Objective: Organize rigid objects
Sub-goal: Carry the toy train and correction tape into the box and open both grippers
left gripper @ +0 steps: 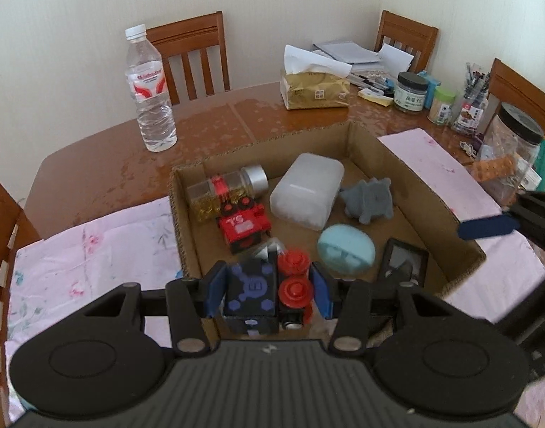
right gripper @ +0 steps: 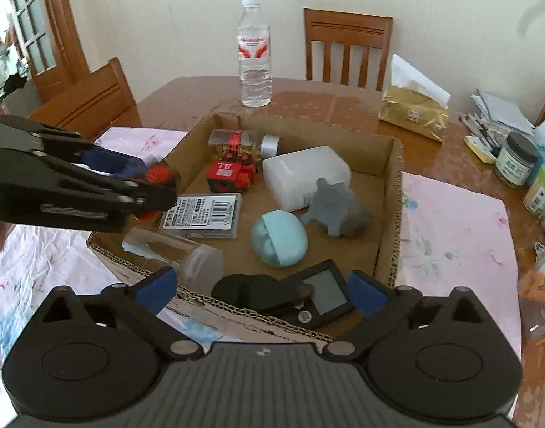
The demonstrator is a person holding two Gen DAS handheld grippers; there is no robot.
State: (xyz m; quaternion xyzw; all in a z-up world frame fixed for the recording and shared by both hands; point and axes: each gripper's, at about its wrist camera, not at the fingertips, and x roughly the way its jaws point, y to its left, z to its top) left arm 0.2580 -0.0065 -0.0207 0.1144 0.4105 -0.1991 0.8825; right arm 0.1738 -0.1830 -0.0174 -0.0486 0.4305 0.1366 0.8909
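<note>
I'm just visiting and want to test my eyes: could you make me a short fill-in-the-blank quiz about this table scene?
1. The left gripper is shut on a black toy with ____ wheels.
2. The right gripper's fingers stand ____, holding nothing.
3. The grey animal figure lies inside the cardboard ____.
4. The water bottle stands ____ on the table.

Missing words: red; open; box; upright

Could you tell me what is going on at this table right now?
A person is sorting small objects with two handheld grippers. The left gripper is shut on a black toy with red wheels, held above the cardboard box. The right gripper is open and empty over the box's near edge.
</note>
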